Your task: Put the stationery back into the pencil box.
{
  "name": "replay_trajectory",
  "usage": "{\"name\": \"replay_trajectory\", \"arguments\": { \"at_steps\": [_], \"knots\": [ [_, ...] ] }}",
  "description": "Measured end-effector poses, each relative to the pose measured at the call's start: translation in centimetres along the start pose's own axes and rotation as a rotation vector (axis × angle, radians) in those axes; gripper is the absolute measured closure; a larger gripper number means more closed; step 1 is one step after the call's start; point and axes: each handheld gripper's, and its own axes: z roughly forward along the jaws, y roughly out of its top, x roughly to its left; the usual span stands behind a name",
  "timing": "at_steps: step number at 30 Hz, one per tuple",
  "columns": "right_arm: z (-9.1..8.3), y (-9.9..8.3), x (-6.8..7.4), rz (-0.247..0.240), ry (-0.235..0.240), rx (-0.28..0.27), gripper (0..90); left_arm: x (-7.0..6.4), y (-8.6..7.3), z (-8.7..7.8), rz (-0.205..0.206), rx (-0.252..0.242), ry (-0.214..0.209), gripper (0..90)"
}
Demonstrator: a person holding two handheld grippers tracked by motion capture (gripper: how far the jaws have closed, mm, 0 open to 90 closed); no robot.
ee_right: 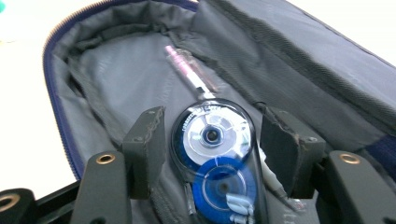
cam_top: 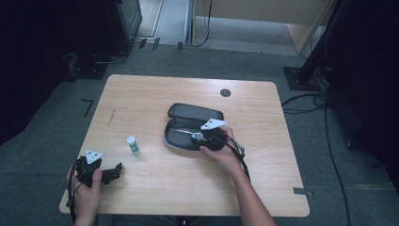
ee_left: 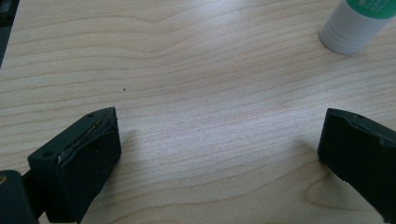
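Pale wood desk (cam_top: 155, 188) sits under my camera, grey carpet around it. Nearest me, my left hand-held gripper (cam_top: 113, 172) rests low on the front-left corner, wrist flat, jaws spread wide over bare wood with nothing between them. Just beyond it lies a white glue stick (cam_top: 133, 144) with a green label. Farther in, my right forearm angles toward the middle, and my right hand-held gripper (ee_right: 210, 154) dips into the open grey pencil case (cam_top: 188, 115), its jaws parted either side of a clear-and-blue correction tape dispenser (ee_right: 217, 163) lying inside; I cannot tell whether they touch it. A pink pen (ee_right: 189, 70) lies deeper in.
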Motion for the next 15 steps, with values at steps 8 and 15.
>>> {"name": "replay_trajectory", "arguments": {
  "at_steps": [8, 15],
  "knots": [
    [-0.8, 0.1, 0.4, 0.015, 0.000, -0.028, 37.9, 0.0, 0.0, 0.0, 0.000, -0.001, 0.000, 0.0],
    [-1.8, 0.6, 0.9, 0.046, -0.014, -0.079, 36.2, 0.0, 0.0, 0.0, 0.000, 0.000, 0.000, 0.0]
  ]
}}
